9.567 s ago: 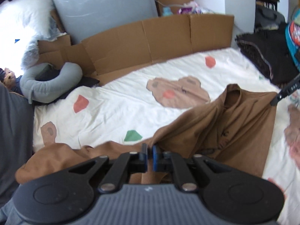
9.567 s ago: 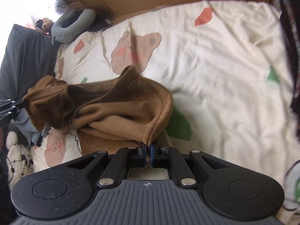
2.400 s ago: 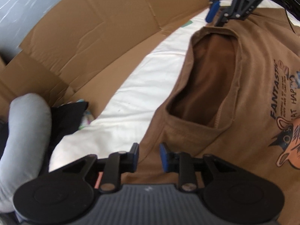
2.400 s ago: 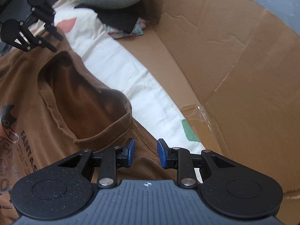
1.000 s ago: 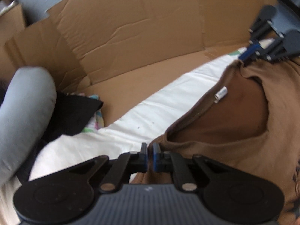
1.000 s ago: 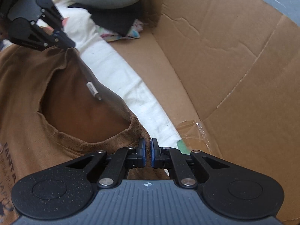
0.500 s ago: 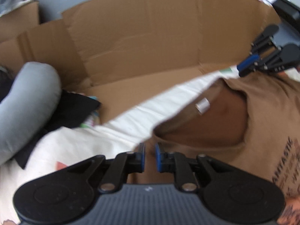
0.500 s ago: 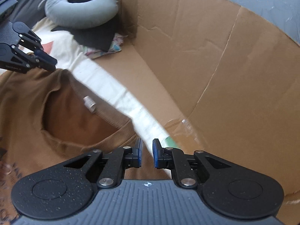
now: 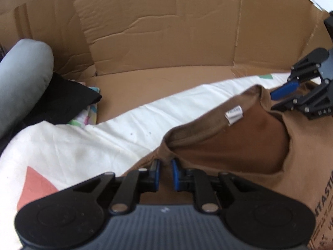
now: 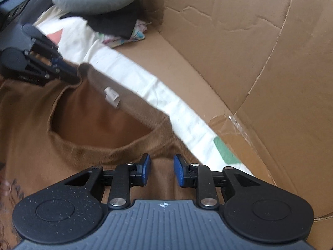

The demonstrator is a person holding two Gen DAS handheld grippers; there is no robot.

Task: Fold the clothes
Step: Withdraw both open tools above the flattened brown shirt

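A brown T-shirt (image 9: 239, 152) lies print side up on the white patterned bed sheet (image 9: 72, 145), its neck opening with a white label (image 9: 234, 114) facing the cardboard. My left gripper (image 9: 165, 171) sits at the shirt's left shoulder by the collar, jaws slightly apart with no cloth between them. My right gripper (image 10: 160, 169) is open over the right shoulder of the shirt (image 10: 83, 129). Each gripper shows in the other's view, the right one (image 9: 291, 91) and the left one (image 10: 62, 70).
A flattened cardboard wall (image 9: 166, 41) stands along the bed's far edge. A grey neck pillow (image 9: 20, 79) and dark folded cloth (image 9: 60, 102) lie at the far left corner. The sheet has coloured shapes (image 10: 225, 153).
Both grippers were shut on the shirt's shoulders a second ago and have opened, the right wider than the left. The shirt's collar has dropped back onto the sheet.
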